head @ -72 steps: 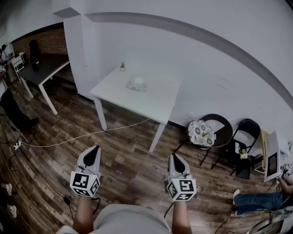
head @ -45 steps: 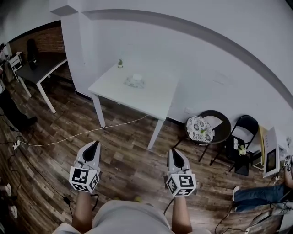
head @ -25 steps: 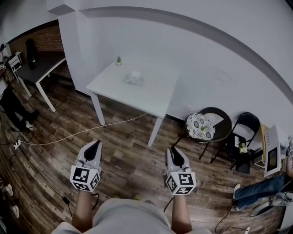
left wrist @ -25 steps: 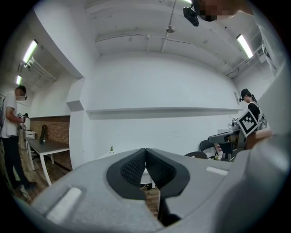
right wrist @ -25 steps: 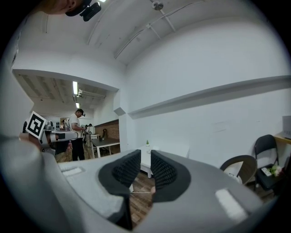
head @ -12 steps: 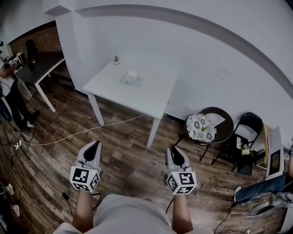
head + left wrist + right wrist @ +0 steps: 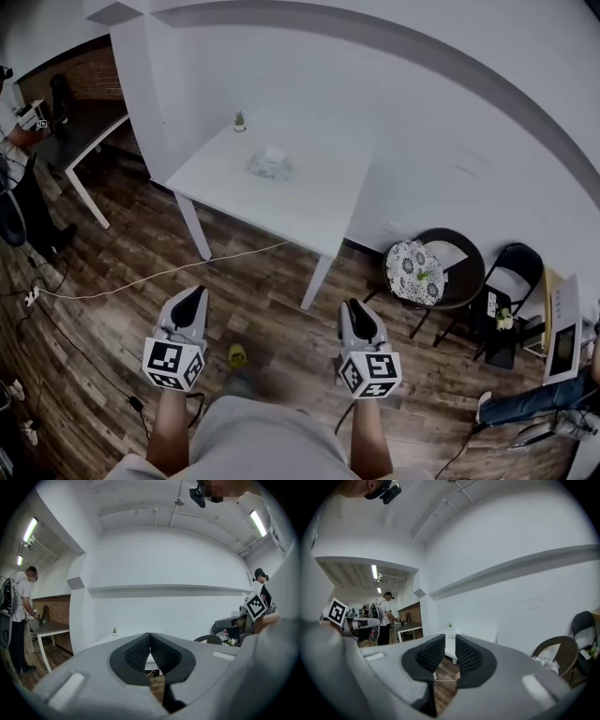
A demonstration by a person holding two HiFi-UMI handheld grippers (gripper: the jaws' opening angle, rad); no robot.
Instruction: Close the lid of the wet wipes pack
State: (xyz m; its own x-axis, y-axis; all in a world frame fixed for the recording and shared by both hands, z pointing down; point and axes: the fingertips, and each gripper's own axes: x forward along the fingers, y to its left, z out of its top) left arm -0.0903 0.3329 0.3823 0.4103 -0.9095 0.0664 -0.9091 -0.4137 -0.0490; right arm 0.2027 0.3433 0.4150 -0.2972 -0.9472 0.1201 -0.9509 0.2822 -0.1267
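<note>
Two grippers are held low in front of the person, above the wooden floor [image 7: 112,309], and both are well apart from the task's thing. The wet wipes pack [image 7: 269,164] lies on the white table [image 7: 305,192], toward its far left part, near a small potted plant [image 7: 239,120] that stands at the far corner. The pack is too small in the head view to tell how its lid stands.

The left gripper [image 7: 193,293] points forward; in the left gripper view [image 7: 150,635] its jaws are closed, tip against tip, with nothing between them. The right gripper [image 7: 350,306] also points forward; in the right gripper view [image 7: 450,639] its jaws stand a little apart, with a narrow gap, and they grip nothing.

A light cable [image 7: 159,274] runs over the floor and passes under the table. To the right of the table, by the wall, stand a round chair with a patterned cushion [image 7: 416,272] and a black folding chair [image 7: 514,272]. At the far left another person [image 7: 13,178] stands beside a dark table [image 7: 89,131].
</note>
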